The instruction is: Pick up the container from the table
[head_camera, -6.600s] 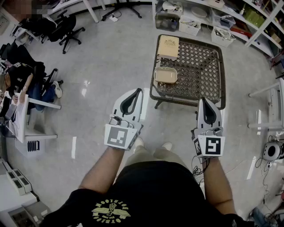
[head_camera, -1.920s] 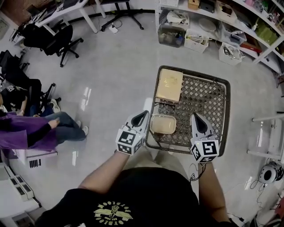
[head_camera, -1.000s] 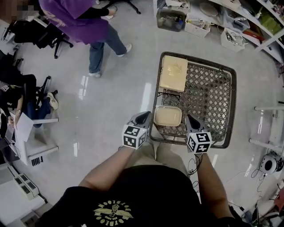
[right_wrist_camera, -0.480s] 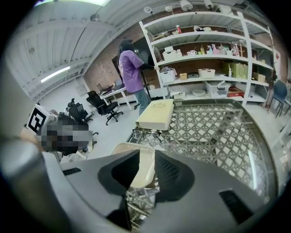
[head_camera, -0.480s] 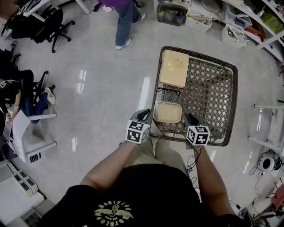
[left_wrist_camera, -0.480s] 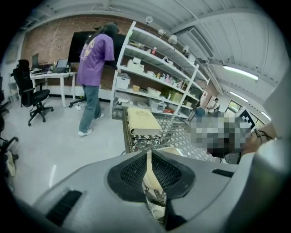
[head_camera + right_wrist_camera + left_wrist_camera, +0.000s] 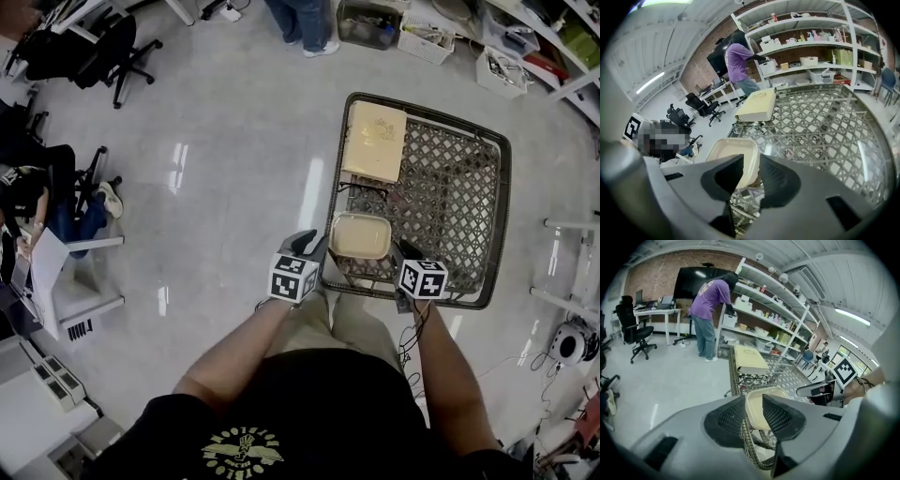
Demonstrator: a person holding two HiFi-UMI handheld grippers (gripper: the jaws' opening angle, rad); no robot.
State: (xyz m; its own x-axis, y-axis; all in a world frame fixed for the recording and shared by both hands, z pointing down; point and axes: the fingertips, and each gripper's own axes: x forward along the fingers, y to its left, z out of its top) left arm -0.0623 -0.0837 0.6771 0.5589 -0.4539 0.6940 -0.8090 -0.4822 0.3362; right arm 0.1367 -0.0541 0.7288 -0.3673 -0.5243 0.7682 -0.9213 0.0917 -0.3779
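A shallow cream container [image 7: 361,235] lies open side up at the near left corner of the wicker, glass-topped table [image 7: 469,202]. My left gripper [image 7: 313,246] is at its left edge. In the left gripper view the jaws [image 7: 753,398] are opening, with the container's rim [image 7: 754,414] and the table's woven edge in the gap, the pads not pressing. My right gripper [image 7: 403,251] is at the container's near right corner. Its jaws [image 7: 752,157] stand apart with the container's right rim [image 7: 729,150] between them.
A cream book [image 7: 375,141] lies at the table's far left corner, with a pair of glasses [image 7: 361,192] between it and the container. A person in purple [image 7: 710,310] stands at the storage shelves [image 7: 811,51] beyond the table. Office chairs [image 7: 122,47] are far left.
Both grippers have come down and closed in on the container's two sides. The person in purple has walked off to the shelves at the top of the head view.
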